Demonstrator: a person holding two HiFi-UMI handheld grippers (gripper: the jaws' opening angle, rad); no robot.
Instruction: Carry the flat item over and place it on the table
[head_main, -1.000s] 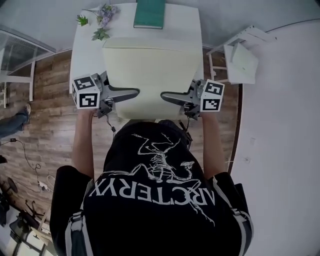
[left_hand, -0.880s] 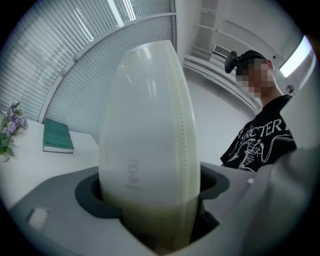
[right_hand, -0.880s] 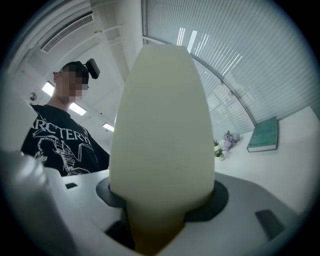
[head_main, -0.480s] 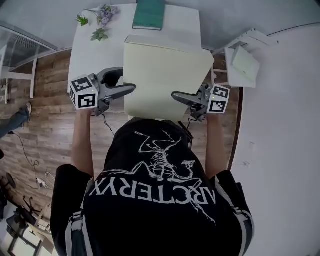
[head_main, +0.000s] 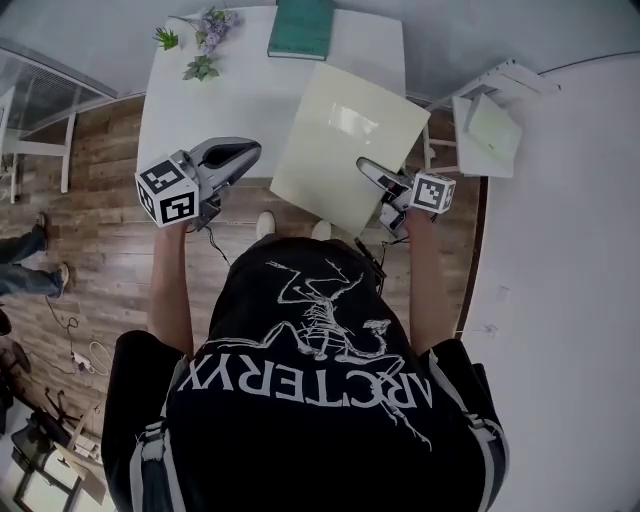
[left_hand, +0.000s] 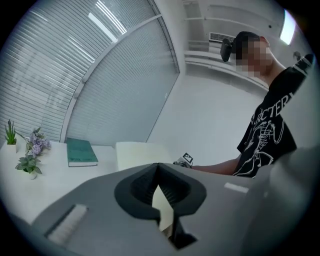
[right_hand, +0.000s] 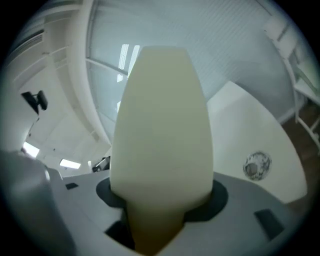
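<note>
The flat item is a cream board (head_main: 345, 140), lying slanted over the right part of the white table (head_main: 200, 100), with its near corner past the table edge. My right gripper (head_main: 366, 166) is shut on the board's near right edge, and in the right gripper view the board (right_hand: 162, 115) fills the space between the jaws. My left gripper (head_main: 256, 152) is off the board, to its left over the table's front edge, shut on nothing. From the left gripper view the board (left_hand: 140, 151) shows beyond the jaws (left_hand: 159, 167).
A green book (head_main: 300, 28) lies at the table's far edge, and small flowers (head_main: 205, 35) stand at the far left corner. A white chair (head_main: 485, 115) stands right of the table. Wooden floor lies on the left, with another person's leg (head_main: 30, 245) there.
My left gripper has let go of the board and drawn away to the left. The board has turned and swung right and down toward the table, held by my right gripper alone.
</note>
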